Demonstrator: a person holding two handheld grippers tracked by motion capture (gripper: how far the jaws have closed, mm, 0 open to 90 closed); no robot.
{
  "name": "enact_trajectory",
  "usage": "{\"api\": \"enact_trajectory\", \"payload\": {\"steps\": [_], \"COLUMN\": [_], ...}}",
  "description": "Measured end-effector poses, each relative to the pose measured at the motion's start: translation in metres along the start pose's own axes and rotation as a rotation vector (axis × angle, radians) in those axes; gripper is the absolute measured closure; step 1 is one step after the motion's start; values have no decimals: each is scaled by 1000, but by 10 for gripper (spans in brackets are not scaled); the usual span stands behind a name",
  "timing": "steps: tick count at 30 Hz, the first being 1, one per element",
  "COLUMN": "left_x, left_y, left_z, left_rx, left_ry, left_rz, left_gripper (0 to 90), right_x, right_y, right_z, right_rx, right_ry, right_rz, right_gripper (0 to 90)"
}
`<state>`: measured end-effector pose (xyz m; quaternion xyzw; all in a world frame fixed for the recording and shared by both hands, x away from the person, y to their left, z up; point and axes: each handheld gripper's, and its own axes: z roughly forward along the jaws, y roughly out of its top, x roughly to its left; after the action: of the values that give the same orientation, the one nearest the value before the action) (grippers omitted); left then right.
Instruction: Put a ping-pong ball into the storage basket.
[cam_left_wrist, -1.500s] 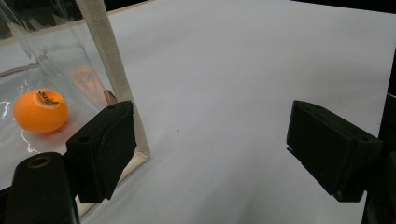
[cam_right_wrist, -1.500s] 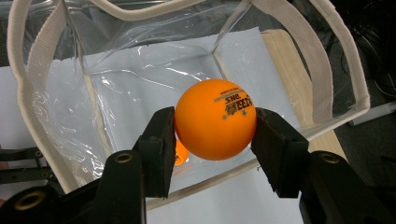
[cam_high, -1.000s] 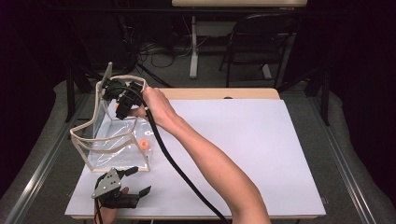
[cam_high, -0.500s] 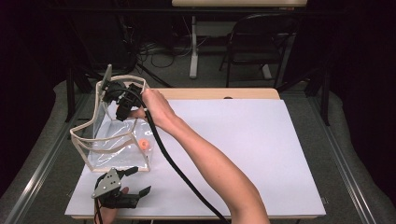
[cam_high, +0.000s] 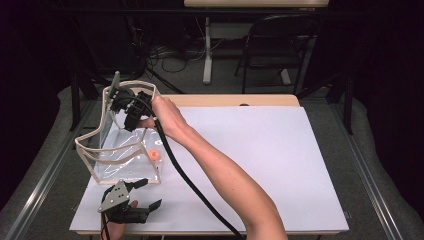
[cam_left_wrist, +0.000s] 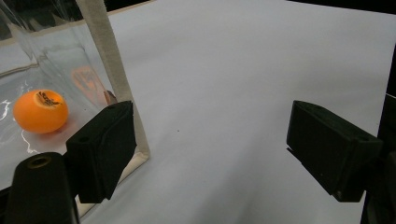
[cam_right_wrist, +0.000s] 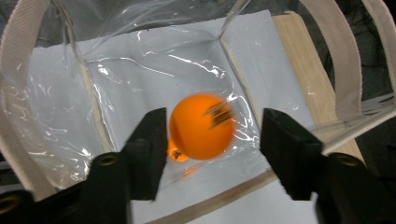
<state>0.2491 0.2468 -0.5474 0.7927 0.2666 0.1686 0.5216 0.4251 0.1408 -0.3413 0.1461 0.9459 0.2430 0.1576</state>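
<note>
Nearest you, your left claw (cam_high: 141, 196) sits low on the counter (cam_high: 280, 150) with its jaws spread wide and nothing between them, one jaw just beside the near corner of the clear bag (cam_high: 125, 160). An orange ball (cam_left_wrist: 40, 111) rests on the bag's floor. Farther off, your right claw (cam_right_wrist: 212, 135) hangs over the bag's open top; its jaws have just been opening, and a blurred second orange ball (cam_right_wrist: 201, 126) sits between them, clear of the pads.
</note>
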Motion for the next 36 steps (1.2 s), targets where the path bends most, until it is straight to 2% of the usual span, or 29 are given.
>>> {"api": "enact_trajectory", "payload": {"steps": [3,7,9,16,24,36], "left_x": [0,0,0,0,-1,-1], "left_y": [0,0,0,1,1,0], "left_z": [0,0,0,1,2,2], "left_rx": [0,1,2,1,5,8], "left_ry": [0,-1,-1,4,8,10], "left_rz": [1,1,-1,-5,-1,-5], "left_gripper": [160,160,160,160,160,160], "right_x": [-1,-7,-11,-24,-34,-42], "right_y": [-1,-5,-8,-24,-50,-85], "right_z": [-3,-12,-17,-35,-43,-45], "right_rx": [-13,-49,-74,-137,-141,-121], "right_ry": [-12,-1,-1,24,27,13], "right_rz": [17,46,64,104,128,155], "right_gripper": [323,261,191,140,100,63]}}
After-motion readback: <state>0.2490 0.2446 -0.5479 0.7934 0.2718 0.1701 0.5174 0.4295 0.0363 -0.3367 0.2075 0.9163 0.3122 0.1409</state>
